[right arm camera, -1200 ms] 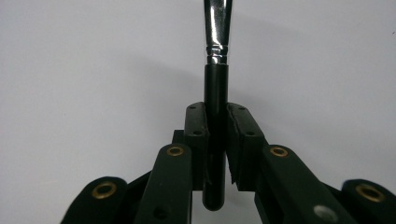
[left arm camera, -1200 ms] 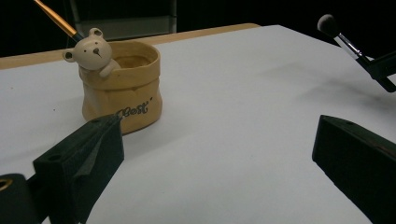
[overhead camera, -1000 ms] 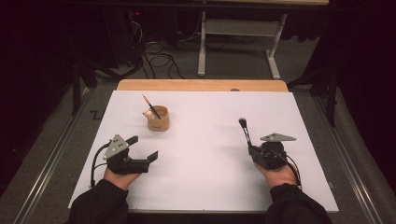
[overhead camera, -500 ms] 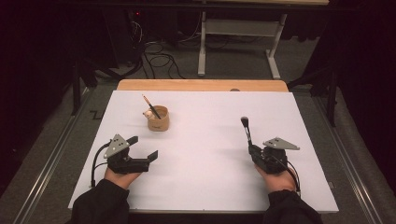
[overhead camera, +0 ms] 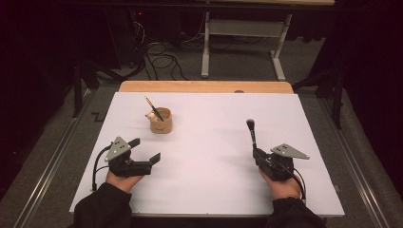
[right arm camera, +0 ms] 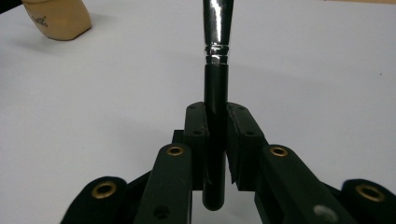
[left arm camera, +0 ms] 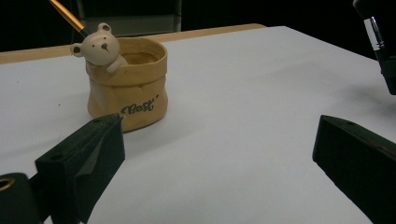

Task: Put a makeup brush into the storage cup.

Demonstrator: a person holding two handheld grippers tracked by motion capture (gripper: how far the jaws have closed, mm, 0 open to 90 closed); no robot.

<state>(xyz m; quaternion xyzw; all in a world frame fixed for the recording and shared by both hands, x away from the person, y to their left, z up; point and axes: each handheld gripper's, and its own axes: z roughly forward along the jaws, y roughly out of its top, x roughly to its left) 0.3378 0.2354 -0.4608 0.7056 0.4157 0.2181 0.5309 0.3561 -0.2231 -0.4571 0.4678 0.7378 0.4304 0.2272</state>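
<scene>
From the high view, the brush (overhead camera: 251,132) stands up from the right gripper (overhead camera: 259,154) on the counter (overhead camera: 209,142), its dark head small and blurred. The left gripper (overhead camera: 145,153) rests near the tan pot (overhead camera: 161,120), jaws wide and empty.

In the left gripper view, the pot's bear figure (left arm camera: 100,48) hides part of the rim, and a pencil (left arm camera: 70,17) is cut off at the top edge.

In the right gripper view, the jaws clamp the brush's black handle (right arm camera: 215,135); its chrome ferrule (right arm camera: 217,28) runs out of frame, bristles unseen.

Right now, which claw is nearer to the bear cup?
Left. The left claw sits open just in front of the bear cup; the right claw is far across the table, gripping a brush.
</scene>
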